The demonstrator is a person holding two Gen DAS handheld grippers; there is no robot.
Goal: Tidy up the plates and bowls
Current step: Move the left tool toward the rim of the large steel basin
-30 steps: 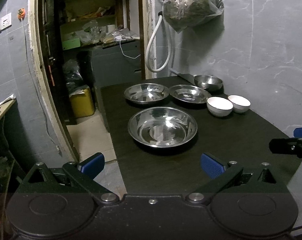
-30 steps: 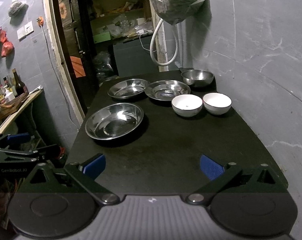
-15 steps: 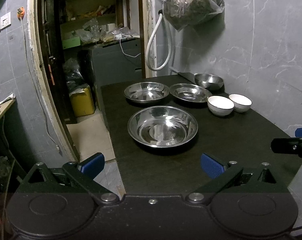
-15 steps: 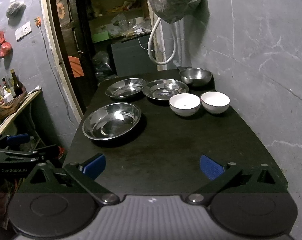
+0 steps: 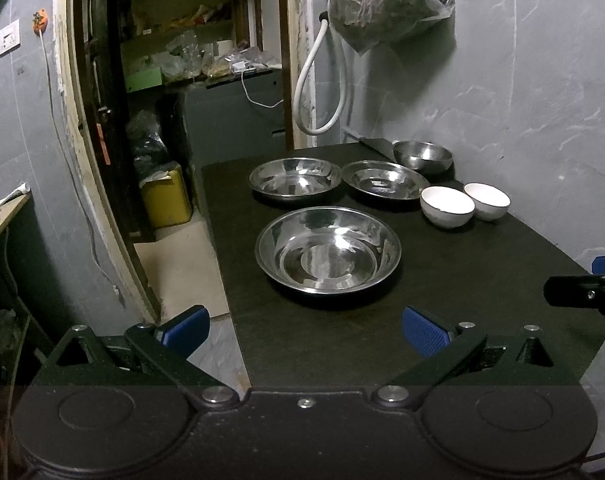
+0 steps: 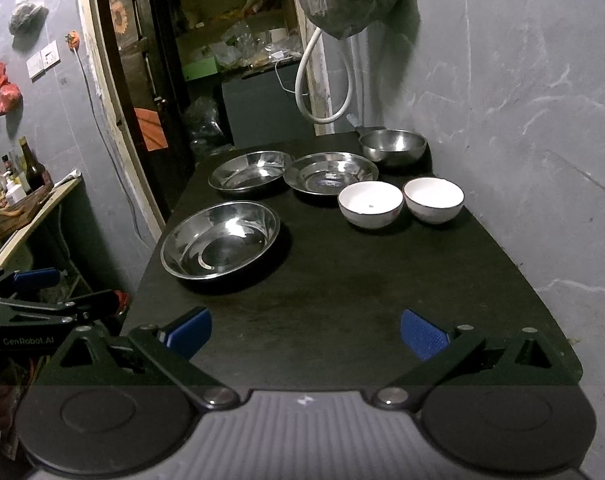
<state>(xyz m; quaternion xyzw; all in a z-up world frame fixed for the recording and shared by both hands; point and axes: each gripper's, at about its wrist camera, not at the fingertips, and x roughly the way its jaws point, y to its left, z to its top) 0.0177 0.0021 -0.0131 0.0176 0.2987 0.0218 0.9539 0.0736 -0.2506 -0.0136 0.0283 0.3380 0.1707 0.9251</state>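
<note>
Fingers of both grippers, left (image 5: 302, 330) and right (image 6: 304, 330), stand wide apart, empty. Beyond the large steel plate (image 5: 328, 250) two white bowls (image 6: 370, 204) touch; lifting one carelessly may knock its neighbour across the desk (image 6: 342, 300).

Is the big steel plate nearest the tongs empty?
Empty. The big steel plate shows only bare, shiny metal inside in both views, nothing stacked on it.

We take this for a home kitchen: steel plates (image 6: 221, 239) on a dark table (image 6: 342, 292), bottles (image 6: 30, 170) (far left), cluttered pantry shelves (image 6: 238, 12).
</note>
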